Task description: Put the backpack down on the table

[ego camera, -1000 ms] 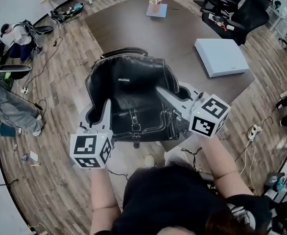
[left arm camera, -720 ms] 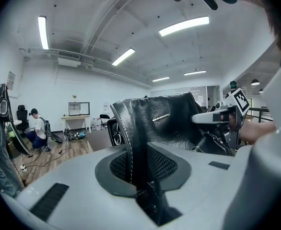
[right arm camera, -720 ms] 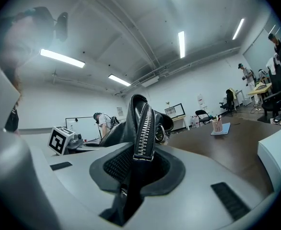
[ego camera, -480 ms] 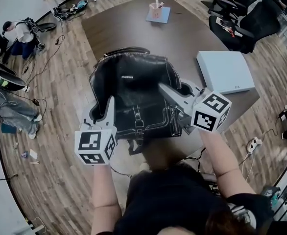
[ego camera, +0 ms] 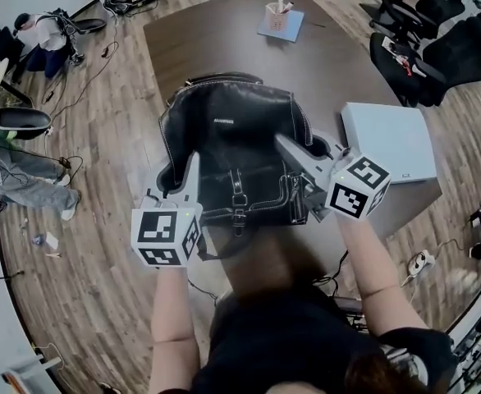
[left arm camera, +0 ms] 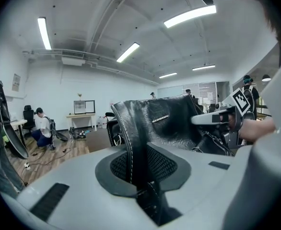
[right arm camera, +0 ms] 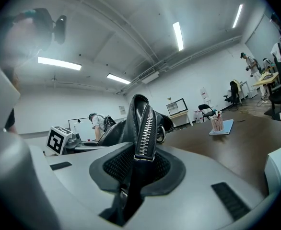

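Over the table's [ego camera: 224, 48] near edge, the backpack [ego camera: 232, 138] hangs between both grippers. Its left seam is pinched by the left gripper [ego camera: 193, 164], and its zippered right side by the right gripper [ego camera: 285, 142].

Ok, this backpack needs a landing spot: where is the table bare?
Bare tabletop stretches between the backpack and the pen cup at the far end. The right side is taken by the white box.
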